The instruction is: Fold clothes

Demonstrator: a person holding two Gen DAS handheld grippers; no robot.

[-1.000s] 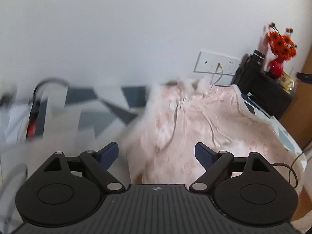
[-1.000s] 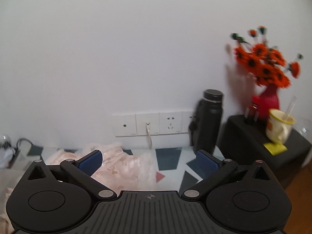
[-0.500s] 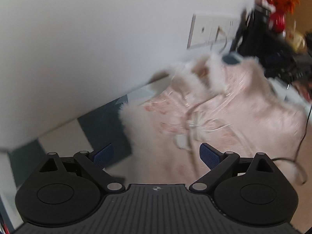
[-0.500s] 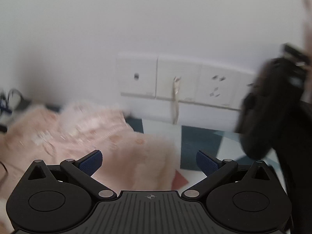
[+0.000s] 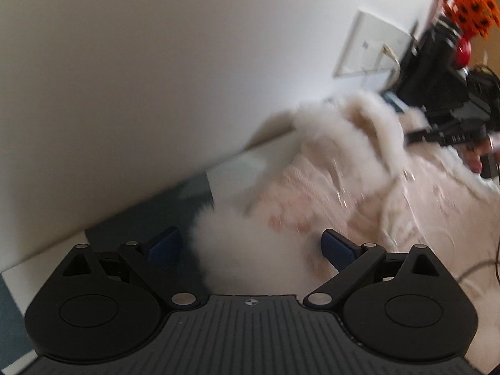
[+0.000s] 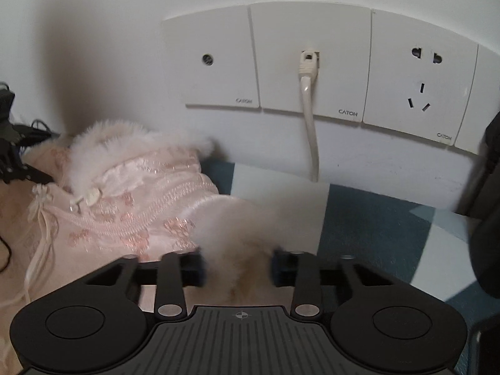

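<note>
A pale pink embroidered garment (image 5: 359, 197) with white fur trim lies spread on the patterned table by the wall. My left gripper (image 5: 250, 247) is open, its blue pads either side of a furry cuff (image 5: 240, 250) at the garment's left end. In the right wrist view the garment (image 6: 131, 203) lies to the left. My right gripper (image 6: 239, 265) is partly closed around another furry cuff (image 6: 247, 231), the pads touching the fur on both sides. The right gripper also shows in the left wrist view (image 5: 453, 131), far right.
Wall sockets (image 6: 312, 62) with a white cable (image 6: 309, 118) plugged in are straight ahead. A black flask (image 6: 487, 212) stands at the right edge. Orange flowers in a red vase (image 5: 468, 15) sit on a black box. Black cables (image 5: 481, 265) lie across the garment.
Both grippers moved down and forward onto the garment's fur cuffs. The right jaws have narrowed around its cuff; the left jaws stay wide.
</note>
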